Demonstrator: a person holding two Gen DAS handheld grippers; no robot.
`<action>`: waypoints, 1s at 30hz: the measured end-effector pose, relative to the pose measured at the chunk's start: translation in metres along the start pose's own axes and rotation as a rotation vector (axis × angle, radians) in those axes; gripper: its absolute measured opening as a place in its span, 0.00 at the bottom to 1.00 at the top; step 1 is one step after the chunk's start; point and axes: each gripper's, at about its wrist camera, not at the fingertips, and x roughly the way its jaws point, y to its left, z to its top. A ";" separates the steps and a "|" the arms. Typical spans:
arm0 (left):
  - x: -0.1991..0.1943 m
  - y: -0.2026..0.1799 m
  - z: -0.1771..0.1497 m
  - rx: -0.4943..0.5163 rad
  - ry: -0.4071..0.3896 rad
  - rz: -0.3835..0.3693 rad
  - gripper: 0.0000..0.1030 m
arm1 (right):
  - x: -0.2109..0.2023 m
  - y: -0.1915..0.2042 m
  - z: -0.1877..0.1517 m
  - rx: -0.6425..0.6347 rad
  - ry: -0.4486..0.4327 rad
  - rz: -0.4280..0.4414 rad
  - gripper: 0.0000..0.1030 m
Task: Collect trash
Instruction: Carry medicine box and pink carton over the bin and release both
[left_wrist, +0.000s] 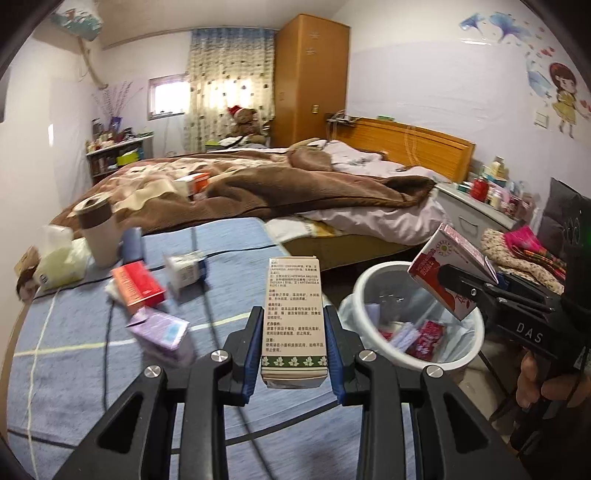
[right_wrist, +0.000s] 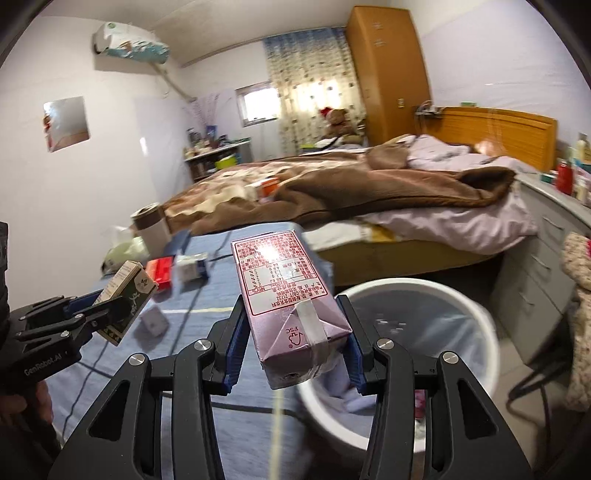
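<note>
1. The left tongs (left_wrist: 293, 354) are clenched on a beige medicine box (left_wrist: 293, 317), blue pads pressed to its two narrow sides. The box stands with its long axis running away from the camera, its green leaf-patterned end nearest.

2. The right tongs (right_wrist: 295, 354) are clenched on a pink drink carton (right_wrist: 284, 291), held by its sides with its folded, taped end toward the camera and its long axis pointing forward.

3. The relation that matters is the one to the white trash bin (left_wrist: 373, 280), which is lined with a clear bag and already holds wrappers. In the left wrist view it sits just right of the medicine box and lower. In the right wrist view its rim (right_wrist: 406, 286) lies directly ahead of and below the carton, slightly to the right.

4. By my reading the right hand is nearer the bin: its carton hangs over the rim, while the left box is over the blue striped cloth (left_wrist: 74, 369) on the desk and needs a short move rightward before release.

5. Farther off on the cloth lie a red box (left_wrist: 138, 286), a purple packet (left_wrist: 162, 330) and a small white box (left_wrist: 184, 269), likely trash left to collect.
</note>
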 end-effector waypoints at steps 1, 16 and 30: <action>0.003 -0.006 0.002 0.008 0.000 -0.010 0.32 | -0.003 -0.005 0.000 0.010 -0.004 -0.014 0.45; 0.045 -0.085 0.021 0.097 0.025 -0.127 0.32 | -0.017 -0.055 -0.010 0.059 0.002 -0.223 0.45; 0.092 -0.124 0.018 0.137 0.103 -0.180 0.32 | 0.010 -0.086 -0.026 0.098 0.114 -0.326 0.45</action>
